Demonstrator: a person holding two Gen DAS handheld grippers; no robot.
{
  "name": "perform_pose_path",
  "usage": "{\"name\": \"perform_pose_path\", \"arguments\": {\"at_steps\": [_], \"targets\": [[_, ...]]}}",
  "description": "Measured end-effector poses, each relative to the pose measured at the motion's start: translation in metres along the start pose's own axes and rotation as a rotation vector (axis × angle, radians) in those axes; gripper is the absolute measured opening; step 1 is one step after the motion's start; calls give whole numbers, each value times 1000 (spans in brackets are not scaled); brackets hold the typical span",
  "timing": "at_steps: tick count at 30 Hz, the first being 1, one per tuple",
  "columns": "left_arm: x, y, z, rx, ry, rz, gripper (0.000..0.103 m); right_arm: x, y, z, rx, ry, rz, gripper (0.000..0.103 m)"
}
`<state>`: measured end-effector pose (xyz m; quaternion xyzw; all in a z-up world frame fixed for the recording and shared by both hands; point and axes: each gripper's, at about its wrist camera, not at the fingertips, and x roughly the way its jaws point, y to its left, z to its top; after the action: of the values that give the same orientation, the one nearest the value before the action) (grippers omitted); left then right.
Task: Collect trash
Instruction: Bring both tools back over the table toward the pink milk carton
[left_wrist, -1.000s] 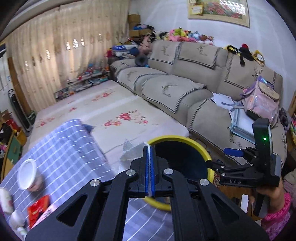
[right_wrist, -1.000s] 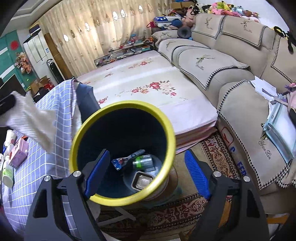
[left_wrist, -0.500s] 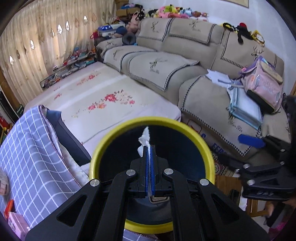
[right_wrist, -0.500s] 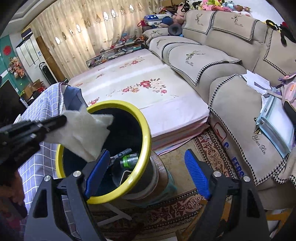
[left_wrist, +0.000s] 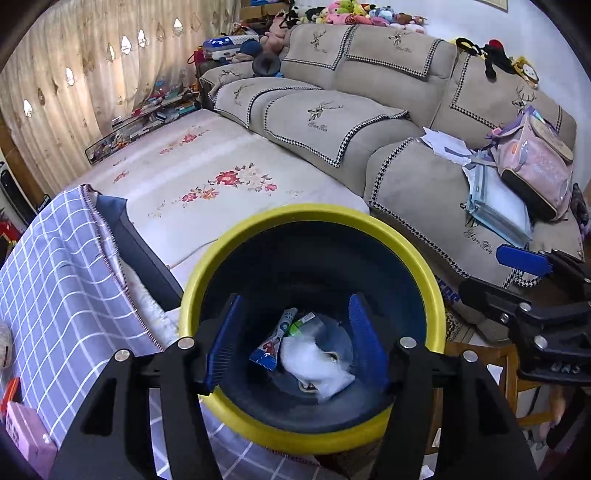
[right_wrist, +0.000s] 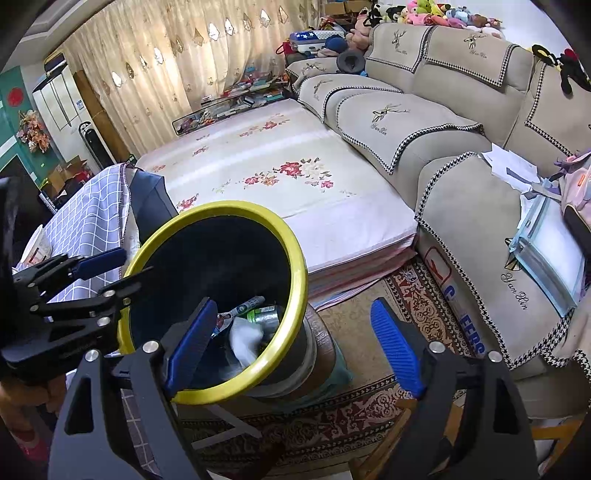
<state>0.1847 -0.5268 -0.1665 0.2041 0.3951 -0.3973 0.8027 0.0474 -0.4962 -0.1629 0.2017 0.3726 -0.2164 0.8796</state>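
Note:
A dark bin with a yellow rim (left_wrist: 424, 269) stands beside the table; it also shows in the right wrist view (right_wrist: 299, 266). My left gripper (left_wrist: 295, 343) is open and empty right above the bin mouth. A white tissue (left_wrist: 314, 363) lies inside the bin on other trash, with a blue wrapper (left_wrist: 271, 347) next to it; the tissue also shows in the right wrist view (right_wrist: 245, 338). My right gripper (right_wrist: 291, 347) is open and empty, its left finger over the bin rim.
A table with a lilac checked cloth (left_wrist: 55, 280) is at the left, with a pink box (left_wrist: 26, 435) on it. A flowered mattress (left_wrist: 207, 173) and a beige sofa (left_wrist: 406, 122) lie behind. A patterned rug (right_wrist: 413, 295) covers the floor.
My left gripper moved over the bin, opened and let go of the white tissue, which now lies inside the bin. My right gripper stayed open near the bin.

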Motion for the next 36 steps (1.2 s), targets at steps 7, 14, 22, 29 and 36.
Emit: {"name": "perform_pose_path", "arguments": {"at_steps": [7, 14, 22, 29, 36], "targets": [[-66, 27, -27, -89, -73, -1, 71, -7, 6, -2, -14, -6, -4, 81], [-163, 79, -85, -205, -190, 111, 83, -9, 41, -6, -75, -4, 45, 81], [-254, 151, -181, -403, -236, 330, 87, -15, 136, -18, -228, 4, 170, 81], [-303, 205, -254, -545, -252, 423, 87, -22, 238, -35, -366, 17, 285, 82], [-321, 231, -300, -611, -259, 434, 87, -36, 339, -68, -517, 21, 397, 82]]}}
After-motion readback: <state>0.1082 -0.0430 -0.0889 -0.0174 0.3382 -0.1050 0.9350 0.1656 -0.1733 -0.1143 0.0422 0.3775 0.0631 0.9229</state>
